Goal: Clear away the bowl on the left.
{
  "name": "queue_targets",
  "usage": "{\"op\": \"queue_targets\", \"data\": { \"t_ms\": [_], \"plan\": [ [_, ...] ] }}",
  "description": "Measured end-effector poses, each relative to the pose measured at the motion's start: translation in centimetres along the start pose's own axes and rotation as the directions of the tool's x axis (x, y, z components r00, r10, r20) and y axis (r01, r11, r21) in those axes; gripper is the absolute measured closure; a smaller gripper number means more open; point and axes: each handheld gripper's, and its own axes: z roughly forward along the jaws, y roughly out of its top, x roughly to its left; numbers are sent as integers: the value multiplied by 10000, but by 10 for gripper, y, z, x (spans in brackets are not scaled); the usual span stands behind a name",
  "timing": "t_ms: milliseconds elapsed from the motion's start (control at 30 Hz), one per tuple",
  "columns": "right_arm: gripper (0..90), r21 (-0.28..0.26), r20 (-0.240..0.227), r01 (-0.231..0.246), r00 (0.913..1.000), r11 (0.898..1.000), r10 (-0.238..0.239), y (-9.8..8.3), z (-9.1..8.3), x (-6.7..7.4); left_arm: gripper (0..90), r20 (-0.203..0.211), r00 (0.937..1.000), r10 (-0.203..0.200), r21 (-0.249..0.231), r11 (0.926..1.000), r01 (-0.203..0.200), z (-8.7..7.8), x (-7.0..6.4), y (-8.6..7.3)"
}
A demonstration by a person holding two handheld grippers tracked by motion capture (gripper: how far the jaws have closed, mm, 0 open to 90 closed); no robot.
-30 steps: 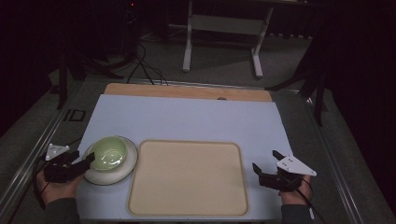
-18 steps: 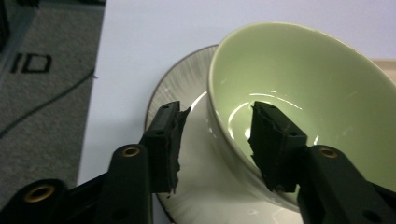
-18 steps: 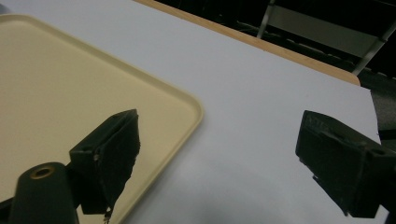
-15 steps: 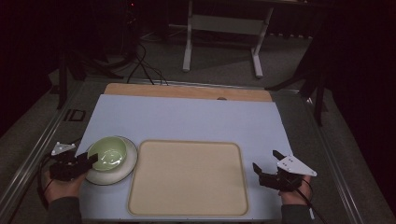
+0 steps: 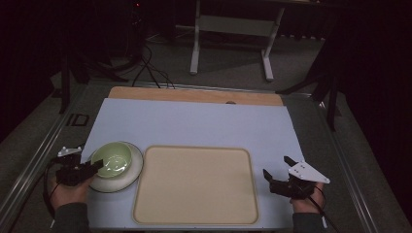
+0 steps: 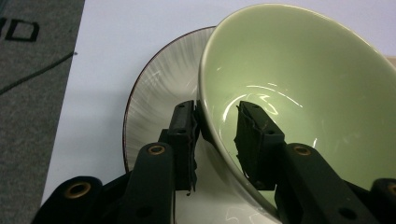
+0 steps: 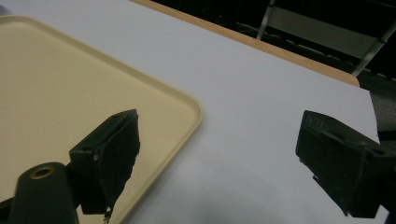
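Left claw (image 6: 217,140) is gripping the near-left rim of the green bowl (image 6: 299,93), one jaw sitting inside against the glazed wall and the other outside, narrowed onto it. From the high view, this claw (image 5: 92,167) is reaching in from the left edge of the surface (image 5: 194,124), and the bowl (image 5: 111,159) is sitting on a pale plate with a dark rim (image 5: 133,171), just left of the beige tray (image 5: 194,187). In the left gripper view the plate (image 6: 154,93) is showing under and beside the bowl.

Right claw (image 7: 215,161) is hanging wide open and holding nothing, with the tray's far-right corner (image 7: 177,105) below its left jaw. From above, it (image 5: 277,182) is waiting near the right side of the tray, well apart from the bowl.

Judging the risk: the hold is on one thin, glossy stretch of rim, so the bowl could pivot or slip between the pads if lifted quickly. It could also drag the plate, or clip the tray's raised edge if carried low across it.
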Motion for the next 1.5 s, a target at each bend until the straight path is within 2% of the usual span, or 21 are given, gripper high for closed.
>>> {"op": "queue_targets", "data": {
  "t_ms": [167,600,833,1100,1300,1500],
  "plan": [
    [131,-45,-7,9,10000,10000,-9,0,0,0,724,-63,9990,-445,28,9990,445,3,0,2],
    [131,-83,-18,33,10000,10000,-33,1,-1,0,765,-147,9989,-453,306,9985,457,10,1,7],
    [131,-52,-39,58,10000,10000,-59,1,-1,0,784,-154,9978,-650,368,9972,656,12,3,8],
    [131,-64,-18,72,10000,10000,-72,1,-1,0,822,289,9948,-979,418,9944,967,14,6,10],
    [131,-62,-15,80,10000,9999,-80,1,-1,0,826,618,9895,-1303,427,9909,1278,15,10,9],
    [131,-75,5,58,10000,10000,-58,1,-1,0,822,1032,9813,-1627,459,9863,1587,14,13,8]
  ]
}}
